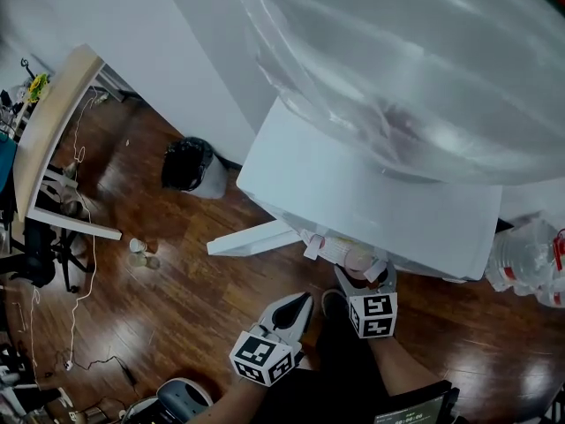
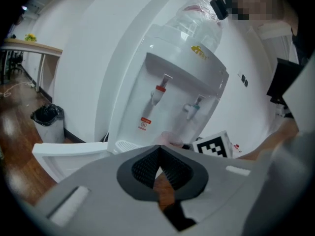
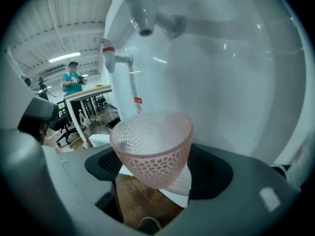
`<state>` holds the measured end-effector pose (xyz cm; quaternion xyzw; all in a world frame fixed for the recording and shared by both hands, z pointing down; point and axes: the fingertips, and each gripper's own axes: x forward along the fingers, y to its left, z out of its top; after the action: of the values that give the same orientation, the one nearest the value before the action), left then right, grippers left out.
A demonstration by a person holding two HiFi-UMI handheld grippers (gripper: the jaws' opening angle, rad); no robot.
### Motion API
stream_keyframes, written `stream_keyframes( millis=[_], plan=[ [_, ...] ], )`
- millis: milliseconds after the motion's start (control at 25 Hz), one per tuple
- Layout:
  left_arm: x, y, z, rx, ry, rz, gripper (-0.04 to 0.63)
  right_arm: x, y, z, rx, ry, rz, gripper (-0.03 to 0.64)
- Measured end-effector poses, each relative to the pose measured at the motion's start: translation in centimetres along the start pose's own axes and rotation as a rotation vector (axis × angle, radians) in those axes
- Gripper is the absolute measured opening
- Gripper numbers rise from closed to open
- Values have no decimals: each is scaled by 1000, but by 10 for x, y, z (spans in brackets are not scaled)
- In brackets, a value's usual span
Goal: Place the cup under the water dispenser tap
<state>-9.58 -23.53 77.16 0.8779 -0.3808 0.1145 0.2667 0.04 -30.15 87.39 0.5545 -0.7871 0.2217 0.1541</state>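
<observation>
A pink cup [image 3: 153, 146] with a honeycomb pattern sits upright between the wide-set jaws of my right gripper [image 3: 153, 167], which is shut on it. The dispenser's blue tap [image 3: 142, 13] hangs above and slightly left of the cup, and the red tap [image 3: 109, 55] is further left. From the head view, the right gripper [image 1: 365, 281] holds the cup [image 1: 357, 260] against the front of the white water dispenser [image 1: 371, 193], under its big clear bottle [image 1: 415, 69]. My left gripper [image 1: 295, 311] hangs lower left, shut and empty. The left gripper [image 2: 158, 149] view faces both taps [image 2: 158, 93].
A black waste bin [image 1: 188, 164] stands by the wall left of the dispenser. A white panel [image 1: 252, 237] juts out at the dispenser's foot. Spare water bottles [image 1: 530, 254] lie at the right. A wooden desk [image 1: 48, 122] and chair [image 1: 35, 259] stand far left. A person [image 3: 74, 82] stands in the background.
</observation>
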Motion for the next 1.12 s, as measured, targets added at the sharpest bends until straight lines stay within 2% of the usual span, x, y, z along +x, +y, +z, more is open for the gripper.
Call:
stream_keyframes(
  millis=[80,200,360,480,600,800,920,1000,1120],
  plan=[
    [-7,-7,3,-16,-1,-23,0,1,1,-11,42,51,10,454],
    [-21,-10,12,-35,-12,1,0,-6,1,-22,53,113,14,479],
    [-48,-11,36,-44,-27,23,0,-32,14,-15,80,201,30,479],
    [-81,-33,66,-47,-61,22,0,-74,38,4,76,240,85,477],
    [-116,-62,97,-22,-102,29,0,-117,62,38,65,217,147,462],
    [-182,-116,133,-13,-147,69,0,-182,90,97,35,169,190,430],
    [-221,-153,147,-4,-186,67,0,-228,116,133,17,135,252,367],
    [-246,-178,162,-8,-232,63,0,-261,130,160,-14,101,291,349],
    [-281,-207,178,13,-279,78,0,-308,147,194,-90,42,299,300]
  ],
)
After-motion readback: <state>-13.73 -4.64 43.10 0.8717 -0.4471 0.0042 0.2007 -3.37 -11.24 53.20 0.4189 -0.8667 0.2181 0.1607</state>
